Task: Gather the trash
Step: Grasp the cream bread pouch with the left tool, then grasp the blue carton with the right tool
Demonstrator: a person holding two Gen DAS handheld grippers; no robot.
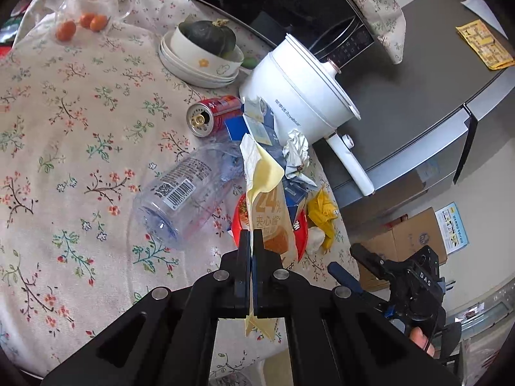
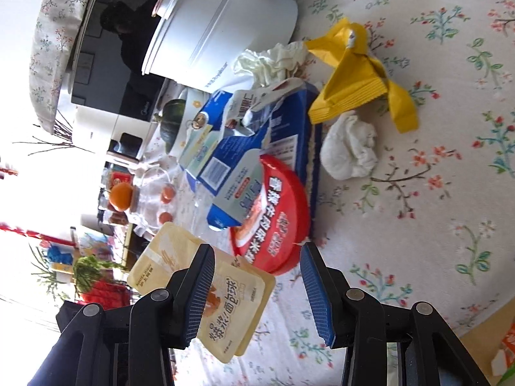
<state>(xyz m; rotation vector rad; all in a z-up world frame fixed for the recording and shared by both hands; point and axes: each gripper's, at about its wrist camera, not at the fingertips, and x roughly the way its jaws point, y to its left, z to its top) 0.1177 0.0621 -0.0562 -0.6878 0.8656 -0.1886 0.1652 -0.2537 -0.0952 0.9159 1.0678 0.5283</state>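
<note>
Left claw (image 1: 250, 236) clamped on the cream snack wrapper (image 1: 268, 212), lifted above the bench (image 1: 80, 128). Right claw (image 2: 257, 292) gapes empty by the red lid (image 2: 273, 222). Can (image 1: 212, 115), bottle (image 1: 190, 189), yellow wrapper (image 2: 357, 77), tissues uncollected; no bin visible, I think.

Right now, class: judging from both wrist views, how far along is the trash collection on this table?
Barely started; nothing shows as binned. In hand: the left gripper is shut on a cream snack wrapper, lifted off the cloth. The right gripper is open and empty. Left on the table: red soda can, clear plastic bottle, blue carton, red noodle lid, yellow wrapper and white tissue.
</note>
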